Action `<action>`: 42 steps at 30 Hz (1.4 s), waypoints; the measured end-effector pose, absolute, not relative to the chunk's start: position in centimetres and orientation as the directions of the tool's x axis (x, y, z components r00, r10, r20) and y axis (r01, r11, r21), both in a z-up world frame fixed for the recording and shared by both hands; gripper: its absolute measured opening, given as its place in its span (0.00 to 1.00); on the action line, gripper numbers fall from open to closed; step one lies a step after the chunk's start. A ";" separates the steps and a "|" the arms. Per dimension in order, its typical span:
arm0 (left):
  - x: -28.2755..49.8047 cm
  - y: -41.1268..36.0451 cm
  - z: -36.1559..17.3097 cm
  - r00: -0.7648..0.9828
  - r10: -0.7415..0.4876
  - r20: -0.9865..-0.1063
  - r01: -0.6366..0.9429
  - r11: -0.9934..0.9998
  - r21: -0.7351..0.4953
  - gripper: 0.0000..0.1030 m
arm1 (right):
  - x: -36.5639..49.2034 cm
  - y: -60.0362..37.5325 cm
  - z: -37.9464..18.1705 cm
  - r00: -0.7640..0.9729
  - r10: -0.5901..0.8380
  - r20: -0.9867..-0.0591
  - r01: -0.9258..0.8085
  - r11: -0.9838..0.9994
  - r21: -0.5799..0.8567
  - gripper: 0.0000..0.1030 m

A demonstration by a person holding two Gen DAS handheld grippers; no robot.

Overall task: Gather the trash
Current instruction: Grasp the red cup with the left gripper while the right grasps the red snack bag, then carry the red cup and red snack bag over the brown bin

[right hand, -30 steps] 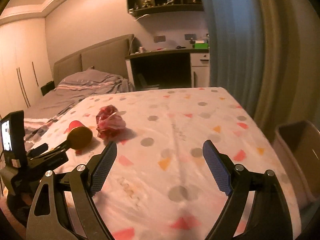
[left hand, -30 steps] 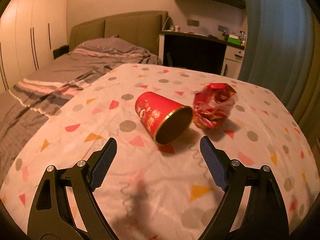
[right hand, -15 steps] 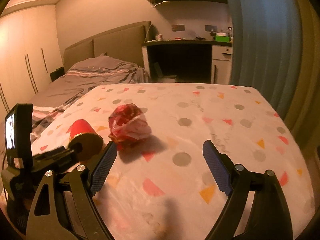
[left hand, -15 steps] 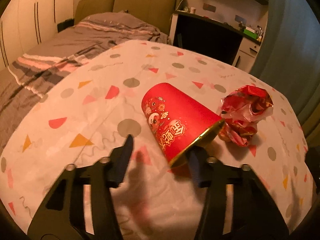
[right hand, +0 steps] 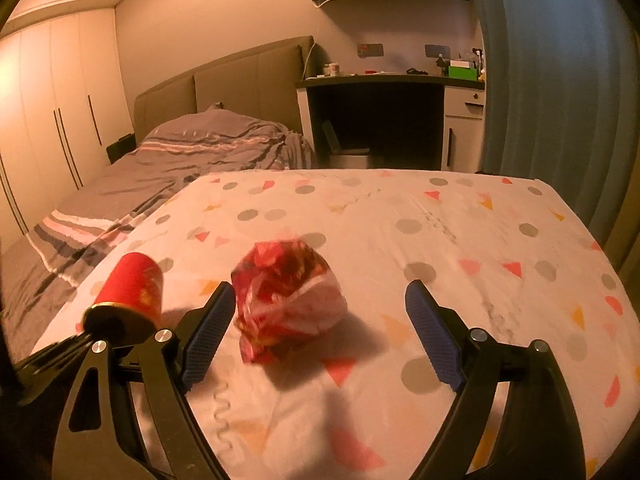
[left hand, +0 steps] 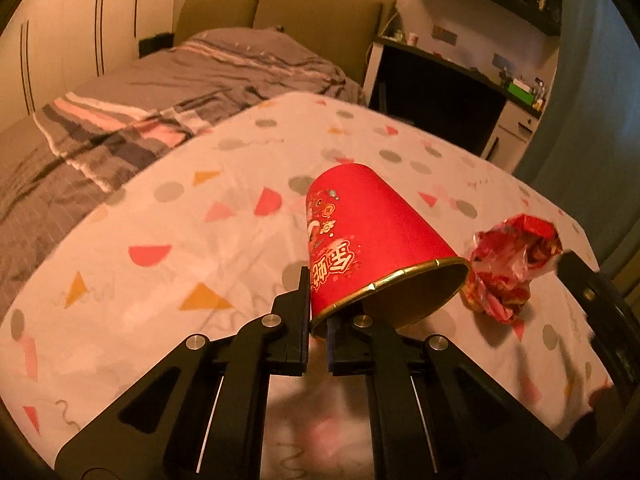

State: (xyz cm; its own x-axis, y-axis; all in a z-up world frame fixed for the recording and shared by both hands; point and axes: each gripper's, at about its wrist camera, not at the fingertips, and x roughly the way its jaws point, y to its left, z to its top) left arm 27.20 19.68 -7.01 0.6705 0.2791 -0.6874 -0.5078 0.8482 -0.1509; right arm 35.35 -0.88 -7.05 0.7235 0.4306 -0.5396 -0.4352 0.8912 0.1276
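On the table [right hand: 460, 216], draped in a pale cloth printed with dots and triangles, the red paper cup [left hand: 372, 240] lay on its side with its gold-rimmed mouth turned toward the left gripper [left hand: 318, 330]. That gripper had its jaws pinched tight on the wall of the cup at the rim, one finger outside and the other apparently just inside the mouth, probably because a thin rim gives a firm hold on something too broad and light to squeeze across. Just beside the cup's mouth, on the far side from the bed [left hand: 200, 80], sat the crumpled red wrapper [right hand: 286, 300]. The right gripper [right hand: 320, 334] was lined up on it with its jaws spread wide, its left blue pad [right hand: 208, 336] just beside the wrapper and the other well clear, nothing yet between them; the wide opening suited a puffy, irregular wad. With each gripper given one piece of trash, both could likely be carried off together. No bin showed in either view.
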 end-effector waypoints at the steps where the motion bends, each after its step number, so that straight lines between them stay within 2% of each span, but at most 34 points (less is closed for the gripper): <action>1: 27.1 19.7 -6.8 0.674 0.284 -0.681 -0.507 0.849 -0.147 0.05 | 35.7 -0.6 -7.1 0.724 0.429 -0.541 -0.433 0.892 0.128 0.80; 5: 26.9 19.6 -6.1 0.682 0.317 -0.659 -0.512 0.851 -0.120 0.05 | 36.7 0.3 -7.5 0.712 0.431 -0.554 -0.434 0.891 0.135 0.73; 7: 26.8 19.8 -6.0 0.684 0.320 -0.655 -0.513 0.850 -0.122 0.05 | 37.0 0.9 -7.9 0.697 0.430 -0.574 -0.442 0.888 0.128 0.62; 9: 26.8 19.9 -5.9 0.685 0.324 -0.653 -0.515 0.849 -0.118 0.05 | 37.1 1.2 -8.2 0.685 0.436 -0.584 -0.455 0.882 0.125 0.58; 11: 26.8 20.1 -6.0 0.684 0.322 -0.654 -0.514 0.850 -0.119 0.05 | 36.9 1.5 -8.3 0.680 0.443 -0.585 -0.467 0.876 0.121 0.49; 12: 26.8 20.0 -6.0 0.685 0.321 -0.654 -0.514 0.849 -0.122 0.05 | 36.8 1.7 -8.3 0.678 0.438 -0.590 -0.471 0.876 0.108 0.39; 14: 26.8 20.0 -6.0 0.685 0.322 -0.654 -0.515 0.849 -0.122 0.05 | 36.6 2.0 -8.6 0.675 0.434 -0.597 -0.478 0.873 0.095 0.37; 19: 26.7 20.2 -6.1 0.686 0.321 -0.652 -0.515 0.848 -0.124 0.05 | 36.2 1.5 -8.6 0.678 0.437 -0.591 -0.478 0.873 0.097 0.23; 31: 26.6 18.2 -5.7 0.704 0.311 -0.639 -0.468 0.879 -0.088 0.05 | 32.6 -3.2 -6.0 0.733 0.420 -0.536 -0.435 0.894 0.106 0.21; 42: 23.7 9.8 -2.7 0.785 0.194 -0.588 -0.301 0.950 -0.088 0.05 | 27.0 -11.6 -4.1 0.783 0.366 -0.503 -0.389 0.919 0.063 0.21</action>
State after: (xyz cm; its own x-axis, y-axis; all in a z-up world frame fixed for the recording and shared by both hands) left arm 23.69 9.79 -2.70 0.7851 0.1940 -0.5883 -0.3006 0.9497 -0.0880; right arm 27.02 -11.59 -4.06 0.7830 0.3660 -0.5030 -0.3889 0.9191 0.0632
